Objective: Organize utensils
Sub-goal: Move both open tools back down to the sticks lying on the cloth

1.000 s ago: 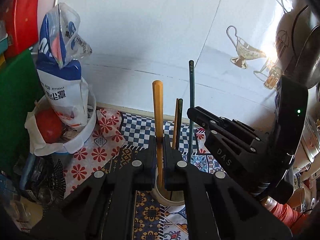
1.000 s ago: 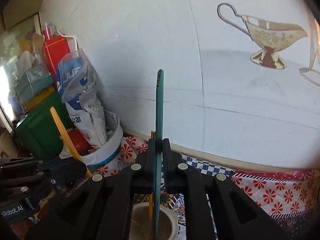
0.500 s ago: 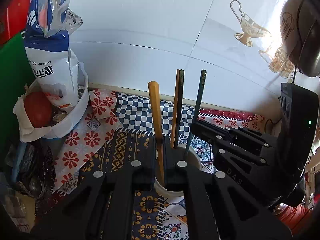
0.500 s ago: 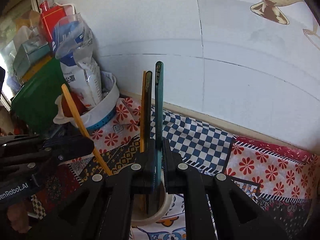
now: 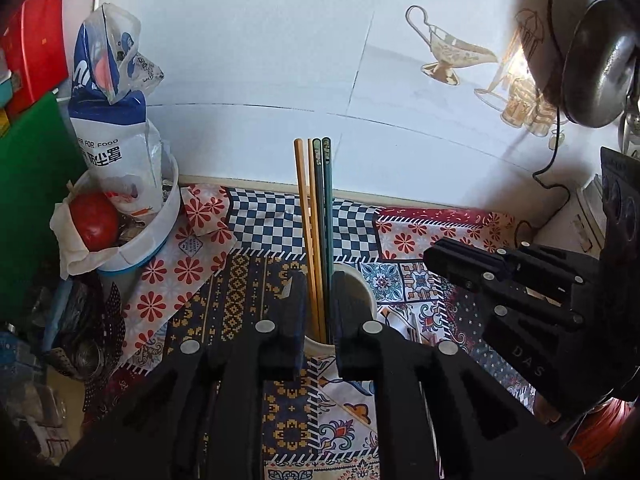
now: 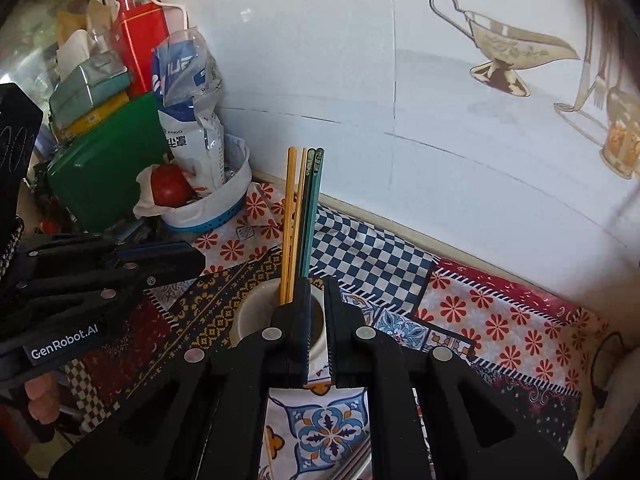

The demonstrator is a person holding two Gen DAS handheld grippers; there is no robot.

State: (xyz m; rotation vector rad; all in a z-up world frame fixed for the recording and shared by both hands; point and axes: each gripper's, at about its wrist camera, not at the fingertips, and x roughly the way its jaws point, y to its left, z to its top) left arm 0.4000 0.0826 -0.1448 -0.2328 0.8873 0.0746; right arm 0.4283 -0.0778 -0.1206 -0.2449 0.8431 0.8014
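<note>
A white cup (image 5: 366, 292) (image 6: 250, 312) stands on the patterned cloth and holds several chopsticks upright: orange ones (image 5: 304, 216) (image 6: 289, 216) and dark teal ones (image 5: 326, 216) (image 6: 312, 208). My left gripper (image 5: 318, 292) is open, its jaws either side of the chopsticks just above the cup, touching none that I can see. It also shows at the left of the right wrist view (image 6: 160, 260). My right gripper (image 6: 318, 304) is open over the cup's right side, empty. It shows at the right of the left wrist view (image 5: 452, 258).
A white bowl (image 5: 160, 232) with a red tomato (image 5: 94, 222) and a blue-white bag (image 5: 116, 136) stands at the left, by a green box (image 6: 104, 164) and a red tin (image 6: 140, 44). The tiled wall is close behind. A pan (image 5: 596, 64) hangs at the upper right.
Both grippers have opened and let go of their chopsticks. The orange and the teal chopstick now stand in the cup with the others. The right gripper has drawn back to the right.
</note>
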